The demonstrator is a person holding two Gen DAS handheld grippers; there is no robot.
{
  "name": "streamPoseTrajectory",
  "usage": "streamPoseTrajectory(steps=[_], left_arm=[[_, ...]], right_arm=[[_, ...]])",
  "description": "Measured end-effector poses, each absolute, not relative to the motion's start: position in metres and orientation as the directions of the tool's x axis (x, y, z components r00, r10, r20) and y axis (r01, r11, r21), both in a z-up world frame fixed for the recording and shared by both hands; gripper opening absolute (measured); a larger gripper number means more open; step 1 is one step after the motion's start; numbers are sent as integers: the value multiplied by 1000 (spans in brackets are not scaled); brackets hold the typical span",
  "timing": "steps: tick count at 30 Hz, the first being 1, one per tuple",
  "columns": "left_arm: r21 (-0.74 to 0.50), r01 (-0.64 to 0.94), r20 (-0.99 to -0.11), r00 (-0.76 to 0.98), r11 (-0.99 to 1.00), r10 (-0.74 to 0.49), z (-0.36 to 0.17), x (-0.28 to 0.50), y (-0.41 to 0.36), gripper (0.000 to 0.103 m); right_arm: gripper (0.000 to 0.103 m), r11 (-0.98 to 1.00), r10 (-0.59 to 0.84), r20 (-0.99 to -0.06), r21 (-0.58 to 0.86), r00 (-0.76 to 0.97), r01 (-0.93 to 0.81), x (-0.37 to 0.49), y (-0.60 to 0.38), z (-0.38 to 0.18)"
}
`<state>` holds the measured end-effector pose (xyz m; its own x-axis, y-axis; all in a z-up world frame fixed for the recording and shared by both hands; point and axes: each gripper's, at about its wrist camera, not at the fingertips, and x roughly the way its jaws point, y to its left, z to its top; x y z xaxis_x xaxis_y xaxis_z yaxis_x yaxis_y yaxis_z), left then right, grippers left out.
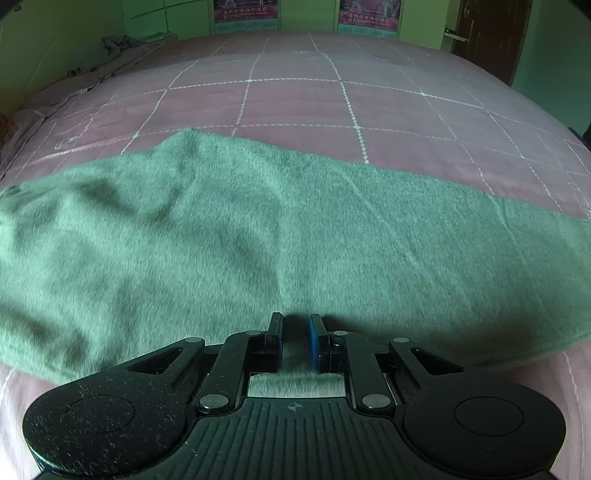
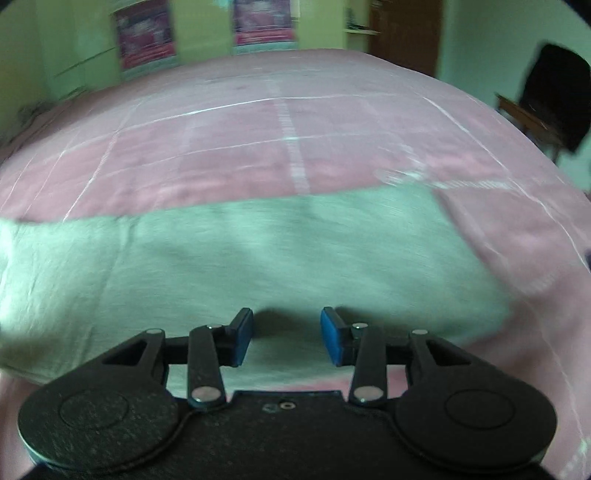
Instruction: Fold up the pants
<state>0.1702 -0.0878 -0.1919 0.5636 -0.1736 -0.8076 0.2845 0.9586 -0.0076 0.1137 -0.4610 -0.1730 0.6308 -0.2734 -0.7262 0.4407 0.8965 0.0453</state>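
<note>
Green fleecy pants [image 1: 295, 229] lie spread flat across a pink checked bedspread [image 1: 295, 103], running from left to right. My left gripper [image 1: 295, 332] sits low at their near edge. Its jaws stand almost together, and a narrow strip of green cloth fills the slit between the pads. In the blurred right wrist view the same pants [image 2: 277, 251] look pale green, and their right end lies near the right side of the frame. My right gripper [image 2: 286, 332] hovers over their near edge with its blue pads [image 2: 332, 339] apart. Nothing is pinched between them.
The bedspread [image 2: 295, 147] stretches far beyond the pants. A crumpled cloth [image 1: 118, 42] lies at the bed's far left corner. Green walls with posters [image 1: 369, 14], a dark door [image 1: 487, 33] and a dark chair [image 2: 554, 96] at the right stand around the bed.
</note>
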Motion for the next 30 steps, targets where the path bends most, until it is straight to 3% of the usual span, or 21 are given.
streamPoseTrajectory(steps=[6,14,21,22,25,27,30], left_arm=[[-43,249,-821,543,968,-176,-191,171,-84,14],[-44,257,-819,543,965,-183,-192,168,-82,14],[-29,255,-818,550,967,-169,-193,168,-86,15],[-28,256,-817,551,966,-170,-194,168,-86,15],[-17,261,-816,555,965,-164,-194,167,-87,15],[-10,262,-817,554,965,-159,-194,168,-88,15],[-19,247,-821,550,969,-156,-190,170,-88,15]], right_arm=[[40,790,-259,-741,206,620,577,84,-504,-153],[41,696,-265,-779,253,568,672,64,-531,-169],[44,571,-224,-735,433,640,697,66,-560,-185],[43,546,-224,-720,466,657,696,65,-562,-189],[12,559,-239,-690,478,683,678,67,-558,-185],[11,634,-273,-677,408,684,657,74,-546,-171],[11,749,-339,-559,327,757,576,78,-522,-128]])
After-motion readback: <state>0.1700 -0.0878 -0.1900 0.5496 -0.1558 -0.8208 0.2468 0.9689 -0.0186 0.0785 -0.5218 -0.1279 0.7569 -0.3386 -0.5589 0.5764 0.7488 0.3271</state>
